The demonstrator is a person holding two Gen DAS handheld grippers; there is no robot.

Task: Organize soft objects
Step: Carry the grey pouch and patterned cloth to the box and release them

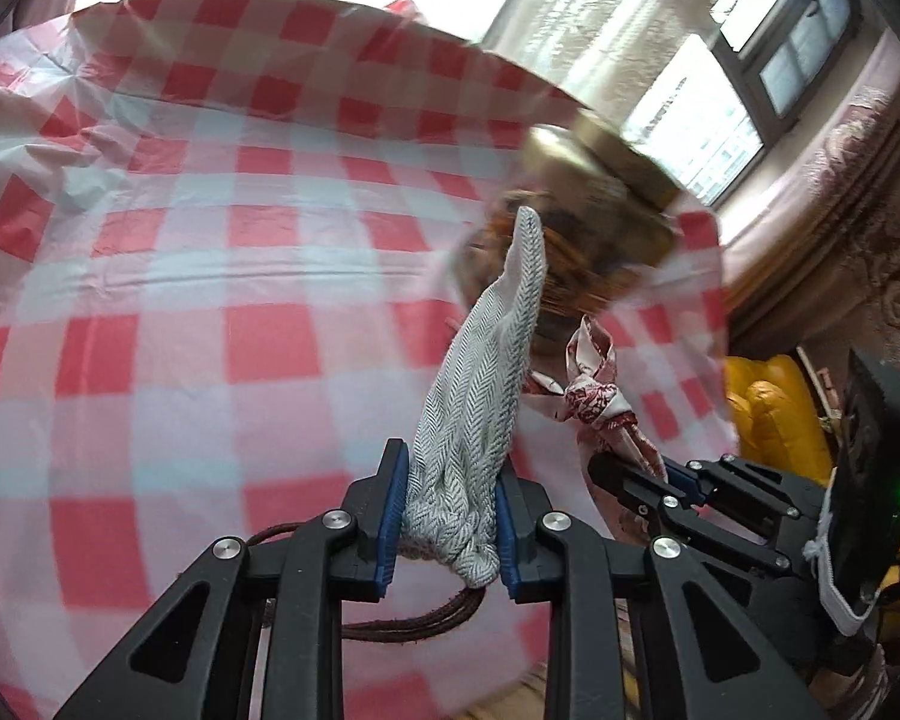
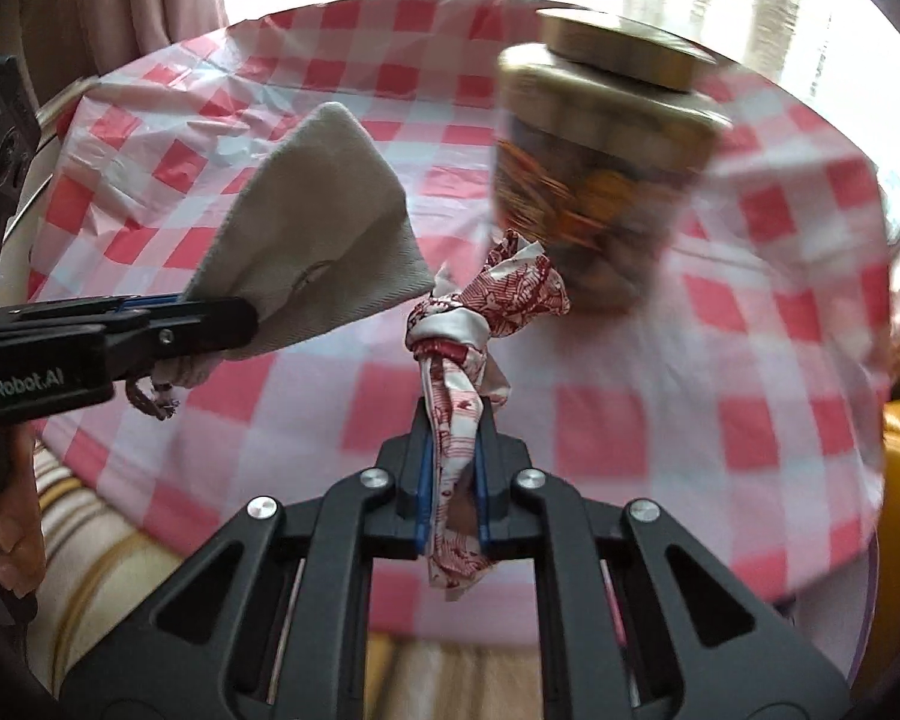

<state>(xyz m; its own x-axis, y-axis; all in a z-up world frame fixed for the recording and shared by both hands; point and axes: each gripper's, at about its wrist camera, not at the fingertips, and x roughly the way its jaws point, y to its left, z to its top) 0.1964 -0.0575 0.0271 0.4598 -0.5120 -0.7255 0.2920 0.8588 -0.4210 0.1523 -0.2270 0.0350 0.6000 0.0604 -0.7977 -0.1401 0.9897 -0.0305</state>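
**Both grippers loaded, soft items held above the table**

I find the left gripper [image 1: 450,516] closed down onto a grey herringbone pouch [image 1: 480,396]. Its blue pads [image 1: 393,504] press the gathered bottom end of the pouch from both sides, with only the thickness of the bunched cloth between them. The pouch stands up and away from the jaws, tapering to a narrow tip in the left wrist view; in the right wrist view it [image 2: 324,222] shows as a broad flat wedge sticking out from the left gripper [image 2: 234,318]. A brown cord [image 1: 414,624] loops out below the pouch, under the fingers.

I find the right gripper [image 2: 453,492] clamped on a red-and-white patterned scarf [image 2: 474,324]. The jaws are nearly together, pinching the scarf's lower tail, and a short end hangs out beneath them. Above the pinch the scarf is tied in a knot, with loose ends spreading out past it. From the left wrist the same scarf [image 1: 588,396] appears just beside the pouch, held by the right gripper [image 1: 636,474].

Both items are held over a table covered with a red-and-white checked cloth [image 1: 210,240]. A jar with a gold lid [image 2: 606,138] stands on the cloth beyond the scarf; it is blurred, so I cannot identify its contents. A yellow cushion [image 1: 774,414] sits off the table's right edge.
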